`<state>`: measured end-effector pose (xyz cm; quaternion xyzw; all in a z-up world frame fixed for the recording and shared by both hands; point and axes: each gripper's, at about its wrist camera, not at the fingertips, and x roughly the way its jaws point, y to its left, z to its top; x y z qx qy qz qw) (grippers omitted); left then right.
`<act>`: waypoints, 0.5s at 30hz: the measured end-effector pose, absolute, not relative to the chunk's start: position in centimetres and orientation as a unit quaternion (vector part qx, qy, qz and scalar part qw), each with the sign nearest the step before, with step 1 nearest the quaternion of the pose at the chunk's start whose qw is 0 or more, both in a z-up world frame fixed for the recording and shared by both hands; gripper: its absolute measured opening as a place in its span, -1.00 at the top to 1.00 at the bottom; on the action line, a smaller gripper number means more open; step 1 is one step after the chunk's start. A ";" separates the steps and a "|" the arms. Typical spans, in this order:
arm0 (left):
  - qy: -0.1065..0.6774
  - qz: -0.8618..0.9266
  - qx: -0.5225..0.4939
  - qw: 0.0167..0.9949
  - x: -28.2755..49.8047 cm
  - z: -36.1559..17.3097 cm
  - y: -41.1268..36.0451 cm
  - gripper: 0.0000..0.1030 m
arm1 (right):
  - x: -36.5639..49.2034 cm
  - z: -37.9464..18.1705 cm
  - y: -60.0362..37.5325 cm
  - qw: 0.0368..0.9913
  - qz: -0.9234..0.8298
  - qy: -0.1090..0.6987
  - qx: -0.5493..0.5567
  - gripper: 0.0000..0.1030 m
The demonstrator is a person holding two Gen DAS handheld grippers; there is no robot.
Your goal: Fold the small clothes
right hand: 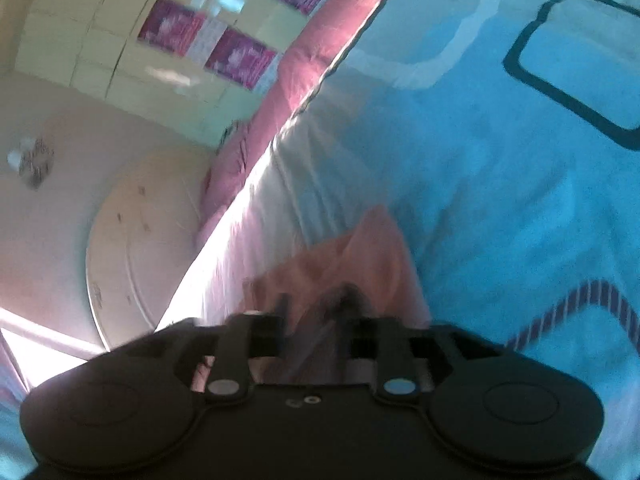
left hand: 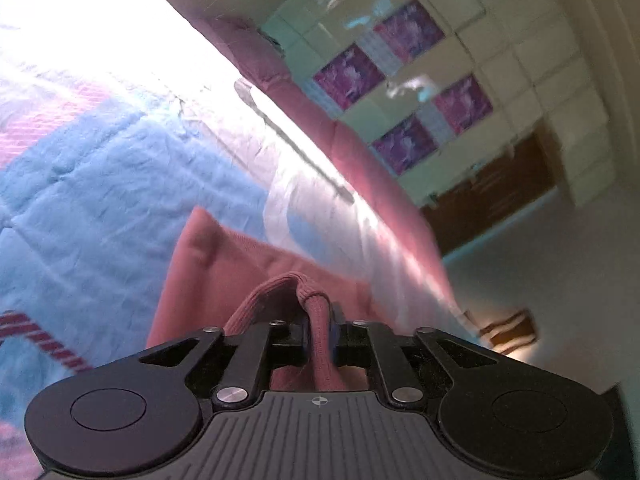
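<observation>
Pink garment point(left hand: 224, 264) lies on the blue bedspread point(left hand: 100, 184) near the bed's edge. Your left gripper point(left hand: 318, 338) pinches its ribbed hem; right gripper point(right hand: 316, 336) is blurred, fingers apart. Lay both corners level before releasing.

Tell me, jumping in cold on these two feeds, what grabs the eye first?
The pink garment, its ribbed edge bunched between the left claw at bottom centre of the left view. Behind it spreads the blue-and-white bedcover, sunlit along its far edge. The right view is motion-blurred: pink cloth lies in front of the right claw, purple patterned tiles beyond.
</observation>
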<state>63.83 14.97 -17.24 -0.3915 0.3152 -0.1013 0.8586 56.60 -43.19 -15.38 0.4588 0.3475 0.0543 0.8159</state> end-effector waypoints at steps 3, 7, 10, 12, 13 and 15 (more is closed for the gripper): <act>0.277 -0.082 -0.362 0.886 63.4 -16.2 15.8 -0.41 | 56.3 -14.5 -44.3 0.835 0.059 0.308 0.453 -0.21; 0.310 -0.103 -0.275 0.904 65.8 -15.7 15.4 -0.41 | 57.4 -12.9 -42.9 0.873 0.082 0.334 0.345 0.01; 0.348 -0.124 -0.183 0.911 67.7 -15.7 13.4 -0.38 | 58.6 -12.5 -40.3 0.893 0.100 0.362 0.249 0.14; 0.367 -0.144 -0.142 0.908 69.1 -16.0 12.1 -0.28 | 59.4 -12.4 -38.9 0.899 0.105 0.375 0.201 0.16; 0.379 -0.143 -0.117 0.907 69.8 -16.3 11.3 -0.21 | 59.9 -12.6 -38.0 0.900 0.106 0.385 0.173 0.18; 0.393 -0.135 -0.088 0.905 70.6 -16.8 10.4 -0.14 | 60.6 -12.9 -37.3 0.902 0.104 0.399 0.130 0.21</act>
